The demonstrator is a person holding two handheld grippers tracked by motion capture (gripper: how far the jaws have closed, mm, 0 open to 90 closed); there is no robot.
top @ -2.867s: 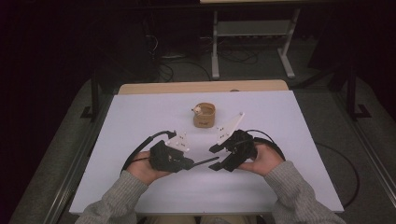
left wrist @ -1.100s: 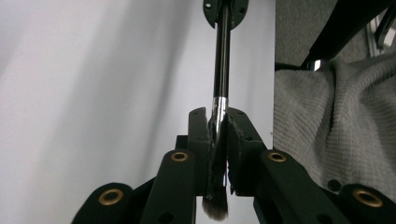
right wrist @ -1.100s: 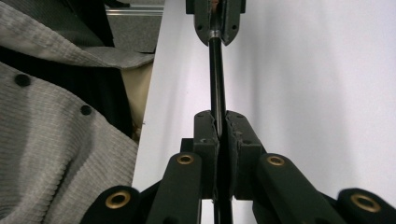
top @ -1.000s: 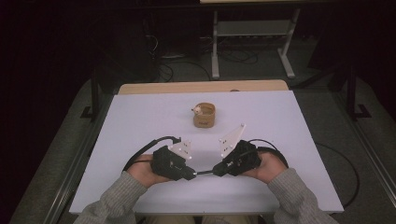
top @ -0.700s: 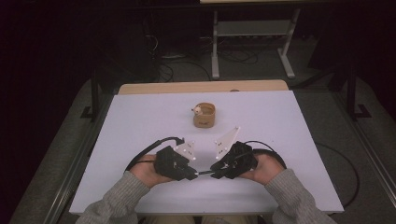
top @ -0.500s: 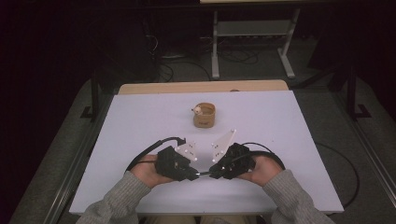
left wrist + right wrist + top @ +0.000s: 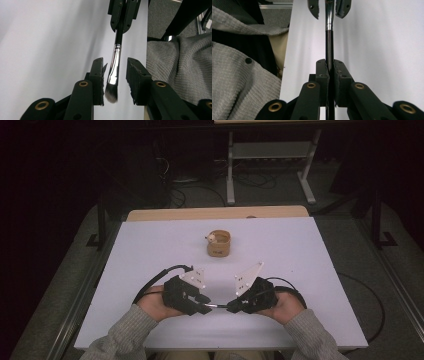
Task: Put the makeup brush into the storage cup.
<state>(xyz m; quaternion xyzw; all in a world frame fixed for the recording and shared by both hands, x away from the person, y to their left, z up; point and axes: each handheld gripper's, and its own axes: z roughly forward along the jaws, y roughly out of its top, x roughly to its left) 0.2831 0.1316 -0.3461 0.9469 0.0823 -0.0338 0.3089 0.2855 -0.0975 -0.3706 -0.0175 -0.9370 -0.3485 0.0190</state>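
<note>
Left gripper view shows the brush (image 7: 115,60) lying straight between the two tools, bristles inside the left tool (image 7: 115,75). Its jaws have just been opening and now stand apart from the metal collar. The right tool (image 7: 329,72) is clamped on the black handle, so the brush hangs from it above the bench (image 7: 310,250).

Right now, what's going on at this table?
A person is passing a makeup brush between two handheld grippers. The right gripper is shut on the black handle, while the left gripper has just been opening its jaws; the brush head hangs between them, with a gap on both sides. Both are near the front of the white table. A small wooden cup stands farther back, untouched.
</note>
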